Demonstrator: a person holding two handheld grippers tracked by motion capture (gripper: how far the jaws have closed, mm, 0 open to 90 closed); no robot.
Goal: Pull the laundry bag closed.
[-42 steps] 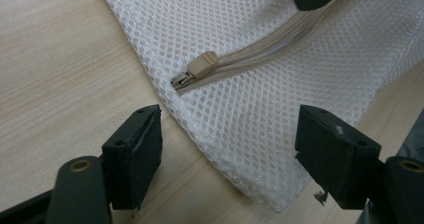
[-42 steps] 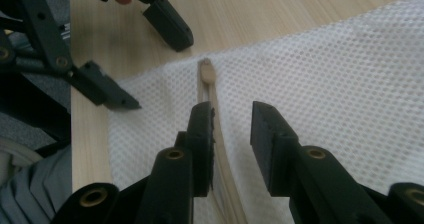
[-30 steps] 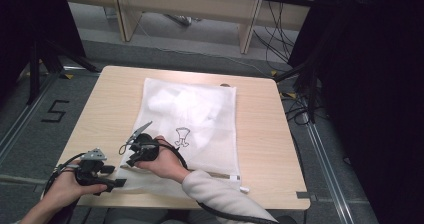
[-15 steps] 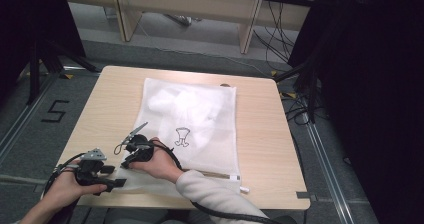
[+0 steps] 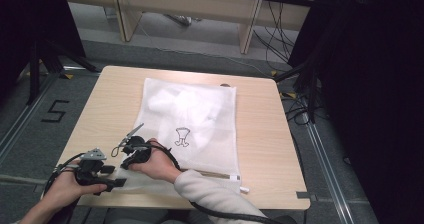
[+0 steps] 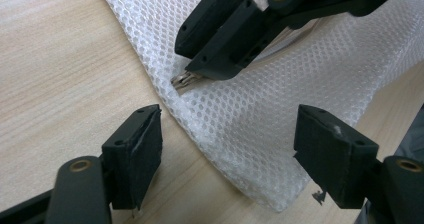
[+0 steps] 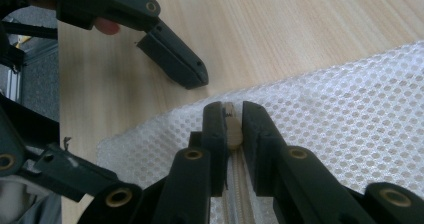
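A white mesh bag (image 5: 200, 109) with a small black print lies flat on the wooden table (image 5: 100, 109). Its zipper (image 5: 210, 173) runs along the near edge. My right gripper (image 7: 232, 121) is at the bag's near-left corner; its jaws have just been closing and now pinch the beige zipper pull (image 7: 232, 131). In the left gripper view that pull (image 6: 181, 81) shows as a metal tab under the right gripper's tips (image 6: 200, 69). My left gripper (image 6: 232, 159) is open, with its jaws on either side of the bag's corner (image 6: 260, 184) and not touching it.
The person's hands hold both grippers (image 5: 114, 175) at the table's near-left edge. A small white tag (image 5: 244, 189) sticks out at the zipper's right end. Cables trail off the near edge. A desk and more cables stand beyond the table.
The right hand and its gripper have edged slightly left along the bag's near edge. The left hand has stayed where it was.
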